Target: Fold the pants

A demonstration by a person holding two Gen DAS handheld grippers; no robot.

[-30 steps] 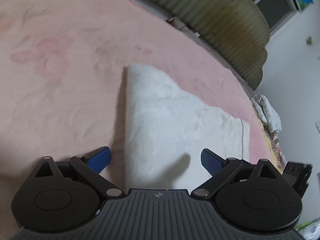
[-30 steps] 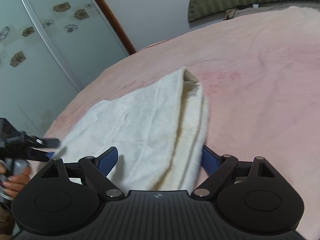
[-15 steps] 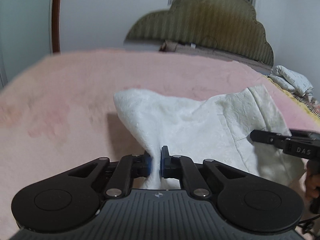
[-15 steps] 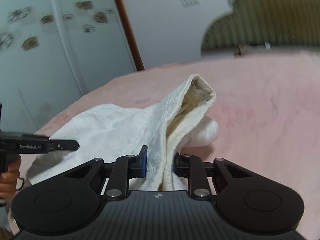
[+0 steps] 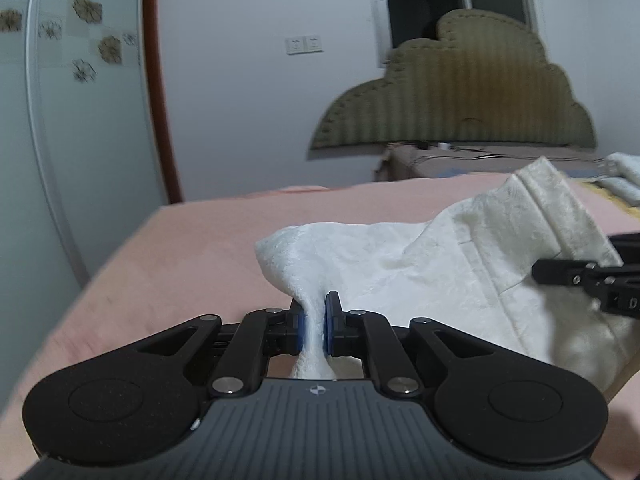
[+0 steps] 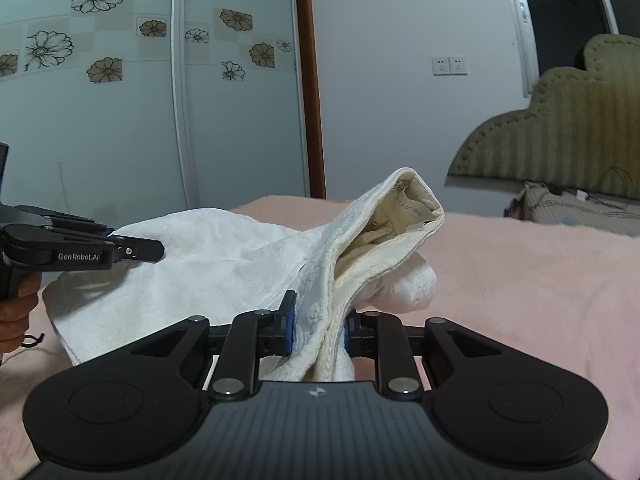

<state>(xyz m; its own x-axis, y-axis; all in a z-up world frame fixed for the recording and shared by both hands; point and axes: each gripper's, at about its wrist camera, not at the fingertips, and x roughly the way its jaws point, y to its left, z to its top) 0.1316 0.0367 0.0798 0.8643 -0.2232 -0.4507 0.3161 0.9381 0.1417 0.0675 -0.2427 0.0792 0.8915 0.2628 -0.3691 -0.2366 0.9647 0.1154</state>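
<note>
Garment: soft, light white textured fabric pants (image 6: pixel 224 256), lifted off pink plush bed (image 6: pixel 532 276).
Left gripper (image 5: pixel 315 326): fingers clamped on thin edge, 6 o'clock.
Right gripper (image 6: pixel 318 326): fingers clamped on thick waistband bunch, 6 o'clock.
Handling: probably limp, sagging; best held at hems.

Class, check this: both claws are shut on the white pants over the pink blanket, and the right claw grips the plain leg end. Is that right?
Not quite. The right claw grips the waistband end of the pants, where the label shows, as the right wrist view shows. The rest holds: the left claw is also shut on them, over the pink blanket.

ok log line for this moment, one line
phase: lifting | left gripper: shut on white pants | right gripper: shut on waistband end | surface: pink blanket
</note>
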